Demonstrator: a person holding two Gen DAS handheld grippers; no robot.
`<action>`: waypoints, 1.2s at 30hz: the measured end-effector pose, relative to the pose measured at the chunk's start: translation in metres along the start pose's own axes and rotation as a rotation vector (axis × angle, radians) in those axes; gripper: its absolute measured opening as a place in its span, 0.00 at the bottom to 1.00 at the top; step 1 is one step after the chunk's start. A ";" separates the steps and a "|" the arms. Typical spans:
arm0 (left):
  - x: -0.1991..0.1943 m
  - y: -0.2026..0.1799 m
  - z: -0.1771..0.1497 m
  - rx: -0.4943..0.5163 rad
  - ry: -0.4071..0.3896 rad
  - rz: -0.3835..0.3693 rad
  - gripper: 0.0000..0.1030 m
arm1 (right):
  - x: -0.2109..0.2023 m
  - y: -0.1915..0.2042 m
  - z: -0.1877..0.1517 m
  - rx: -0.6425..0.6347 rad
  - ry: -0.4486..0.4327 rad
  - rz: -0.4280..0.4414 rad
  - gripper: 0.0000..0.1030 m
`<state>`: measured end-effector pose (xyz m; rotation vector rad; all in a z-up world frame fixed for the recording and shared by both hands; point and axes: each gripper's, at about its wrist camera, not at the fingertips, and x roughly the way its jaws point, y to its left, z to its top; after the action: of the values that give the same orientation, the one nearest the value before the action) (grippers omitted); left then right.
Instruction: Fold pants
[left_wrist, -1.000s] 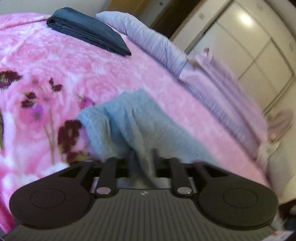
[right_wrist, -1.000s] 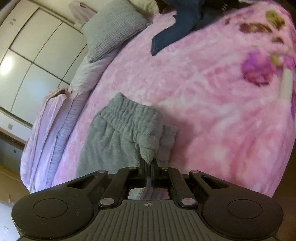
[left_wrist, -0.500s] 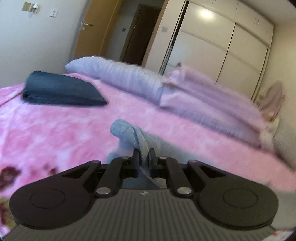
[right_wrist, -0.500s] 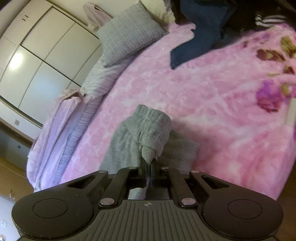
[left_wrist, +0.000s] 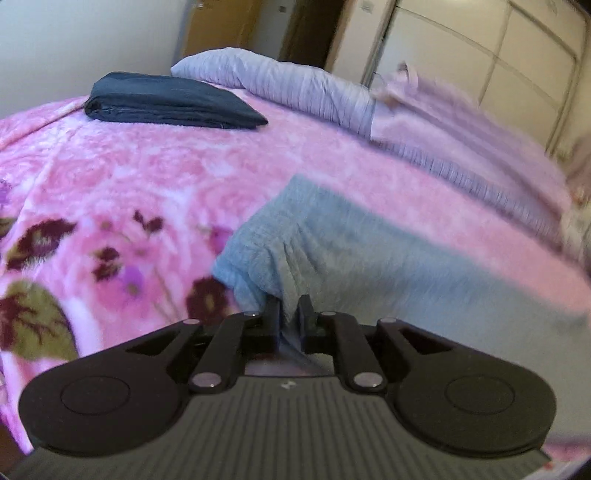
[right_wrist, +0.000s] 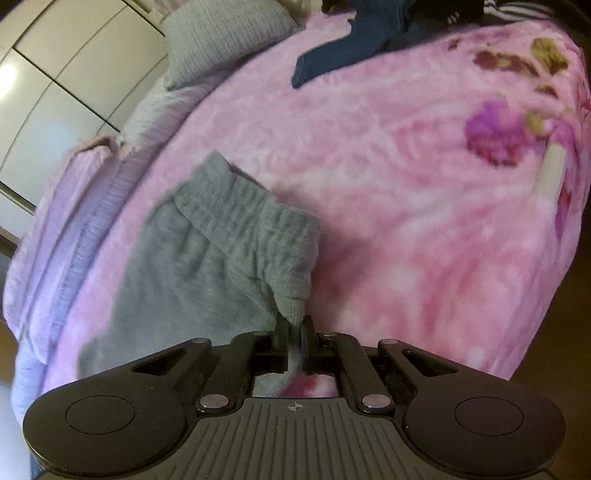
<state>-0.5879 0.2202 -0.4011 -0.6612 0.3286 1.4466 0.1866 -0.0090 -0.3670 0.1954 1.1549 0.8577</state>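
Left wrist view. We see the left gripper with its jaws nearly together, a bunched fold of the grey pants pinched between them. These jaws drew in sharply on the cloth and have just eased apart a trace, the fabric still pressed between the pads. The pants lie on the pink floral blanket, spreading away from the gripper toward the right, with one edge raised in gathers just ahead of the fingertips. Beyond the pants, at the blanket's far left, we note a folded dark navy garment lying flat. Behind it sits a lilac ribbed pillow, and to the right of the pillow a pink fuzzy bedcover is heaped along the blanket's far edge. White wardrobe doors stand behind the bed; much of this side is blurred.

Right wrist view. The right gripper is clamped tight on a corner of the pants' ribbed waistband; a strip of grey cloth runs through between the pads. The pants fall away to the left of the gripper across the blanket. At the blanket's far edge we note a loose dark blue garment and, to its left, a grey checked cushion.
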 end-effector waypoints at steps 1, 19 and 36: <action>0.000 -0.005 -0.001 0.044 -0.008 0.019 0.11 | -0.002 0.004 -0.003 -0.020 -0.012 -0.009 0.05; -0.014 -0.083 -0.018 0.272 0.078 0.078 0.40 | 0.004 0.094 -0.115 -0.686 -0.189 -0.155 0.55; -0.150 -0.144 -0.041 0.373 0.201 -0.139 0.61 | -0.133 0.133 -0.213 -0.627 -0.094 -0.022 0.66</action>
<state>-0.4585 0.0769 -0.3146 -0.5129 0.6779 1.1477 -0.0795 -0.0693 -0.2897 -0.2894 0.7543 1.1356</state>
